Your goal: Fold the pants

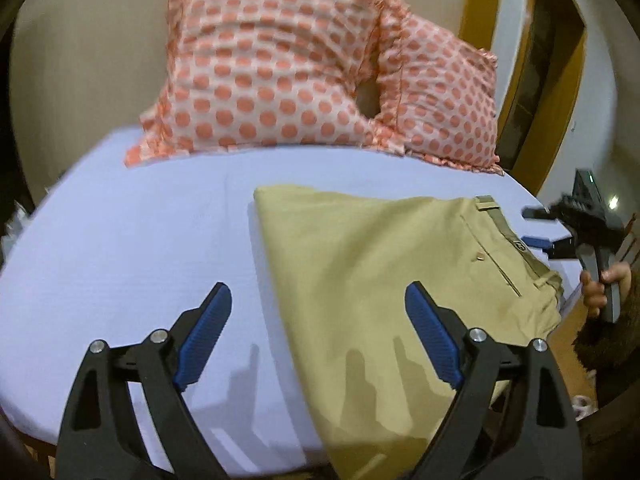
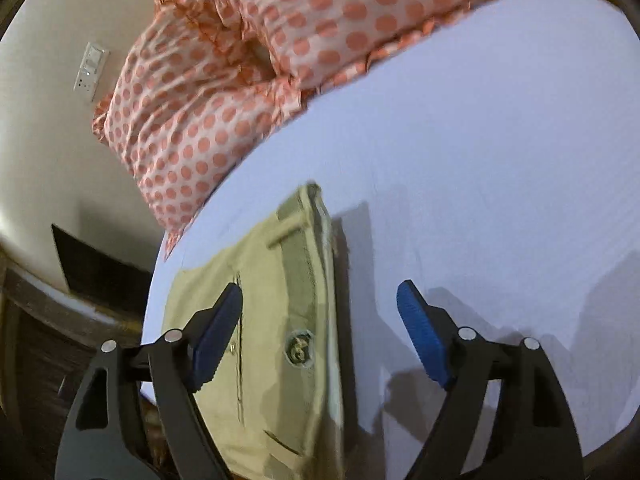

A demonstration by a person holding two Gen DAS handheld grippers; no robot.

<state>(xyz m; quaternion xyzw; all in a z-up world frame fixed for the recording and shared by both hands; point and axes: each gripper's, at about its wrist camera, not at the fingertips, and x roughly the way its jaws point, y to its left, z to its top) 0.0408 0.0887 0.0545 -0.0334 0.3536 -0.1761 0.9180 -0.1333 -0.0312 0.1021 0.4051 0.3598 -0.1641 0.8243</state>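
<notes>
One bed (image 1: 120,240) in a pale blue sheet is taking up most of the room, with two polka-dot pillows (image 1: 280,72) leaning at its head. One pair of khaki pants (image 1: 360,280) is lying folded on the bed below the pillows, its near end running out of sight. Two grippers are hovering over the bed: the left gripper (image 1: 318,336) and right gripper (image 2: 320,332), both spread wide, gripping nothing. The waistband button (image 2: 298,349) is blurring.
</notes>
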